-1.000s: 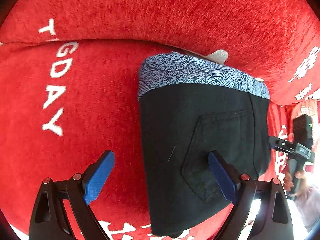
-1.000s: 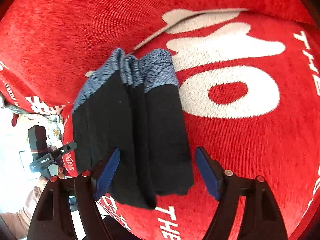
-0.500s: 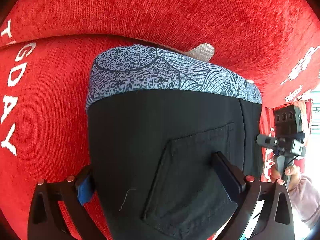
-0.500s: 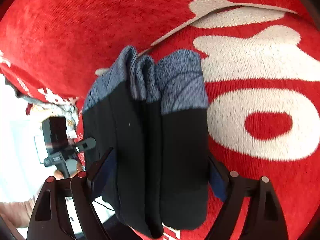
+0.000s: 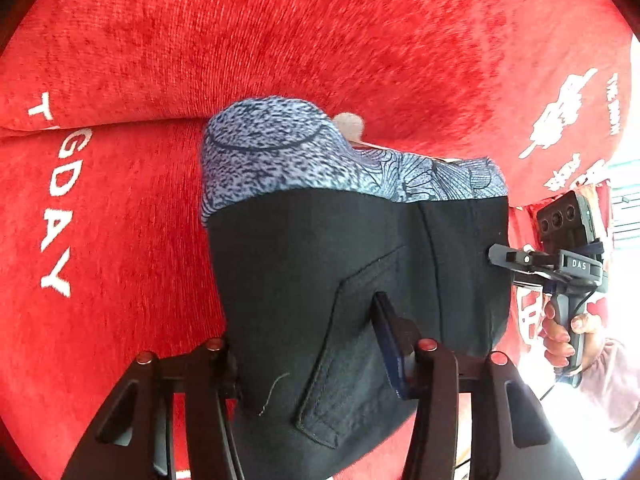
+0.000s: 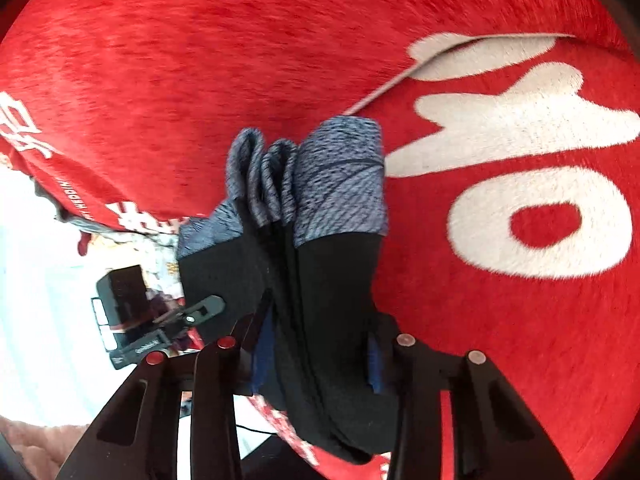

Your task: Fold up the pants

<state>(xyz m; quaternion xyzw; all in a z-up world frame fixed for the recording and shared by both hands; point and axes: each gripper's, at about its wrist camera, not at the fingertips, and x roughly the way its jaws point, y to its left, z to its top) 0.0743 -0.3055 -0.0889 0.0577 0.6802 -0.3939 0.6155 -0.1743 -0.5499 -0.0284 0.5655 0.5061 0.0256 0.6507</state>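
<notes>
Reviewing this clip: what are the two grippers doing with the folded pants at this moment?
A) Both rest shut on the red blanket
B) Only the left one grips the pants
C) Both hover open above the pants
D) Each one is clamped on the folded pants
D: the left gripper and the right gripper have each just closed their jaws on the black folded pants, with fabric bunched between the pads.

Your right hand-held gripper [image 6: 316, 354] has just been closing, and its blue pads now press both sides of the folded black pants [image 6: 320, 300]. The stacked layers end in a blue-grey patterned band at the far end. Beneath them lies a red cloth with large white letters [image 6: 520, 320]. At left, your left hand-held gripper [image 6: 208, 308] reaches the bundle's edge.
</notes>
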